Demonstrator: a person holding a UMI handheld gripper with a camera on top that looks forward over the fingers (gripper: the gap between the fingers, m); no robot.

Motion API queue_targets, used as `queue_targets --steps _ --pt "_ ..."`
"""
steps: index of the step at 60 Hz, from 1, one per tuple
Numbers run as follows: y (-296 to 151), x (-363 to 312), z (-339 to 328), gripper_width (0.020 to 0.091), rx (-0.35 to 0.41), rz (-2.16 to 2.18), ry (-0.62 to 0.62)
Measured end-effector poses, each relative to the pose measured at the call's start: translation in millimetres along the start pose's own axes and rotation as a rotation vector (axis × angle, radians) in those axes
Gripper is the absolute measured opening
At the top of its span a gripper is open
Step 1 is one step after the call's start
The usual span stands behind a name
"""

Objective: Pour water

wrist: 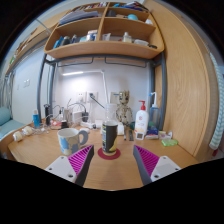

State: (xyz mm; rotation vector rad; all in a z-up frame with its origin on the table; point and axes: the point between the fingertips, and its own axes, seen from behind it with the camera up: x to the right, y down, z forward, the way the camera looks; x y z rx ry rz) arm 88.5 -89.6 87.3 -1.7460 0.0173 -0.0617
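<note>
- Wooden table (110, 165) under wall shelves (105, 45); clutter along the back.
- I read the dark cup (110, 135) upright, just ahead, between the fingers, slightly nearer the left one.
- Gripper (113, 160) released, pads (78, 158) apart, grasping nothing.

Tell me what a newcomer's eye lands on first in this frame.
Probably the dark cup on its red coaster, just ahead of the open gripper. A light mug stands beside it, and behind, a small wooden figure and a white bottle with a red top.
</note>
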Motion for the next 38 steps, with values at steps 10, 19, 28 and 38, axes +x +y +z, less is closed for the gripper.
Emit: queue_targets --steps 10,19,28,38 --pt "2.8 -5.8 -36.6 0.0816 0.026 0.005 0.008" --pt "9.3 -2.2 -54.9 0.0818 0.033 0.033 0.01" --pt "8.9 10.7 -63.5 0.0819 0.046 0.029 0.047" --pt "4.2 19.4 -66.2 0.082 0.075 0.038 0.071"
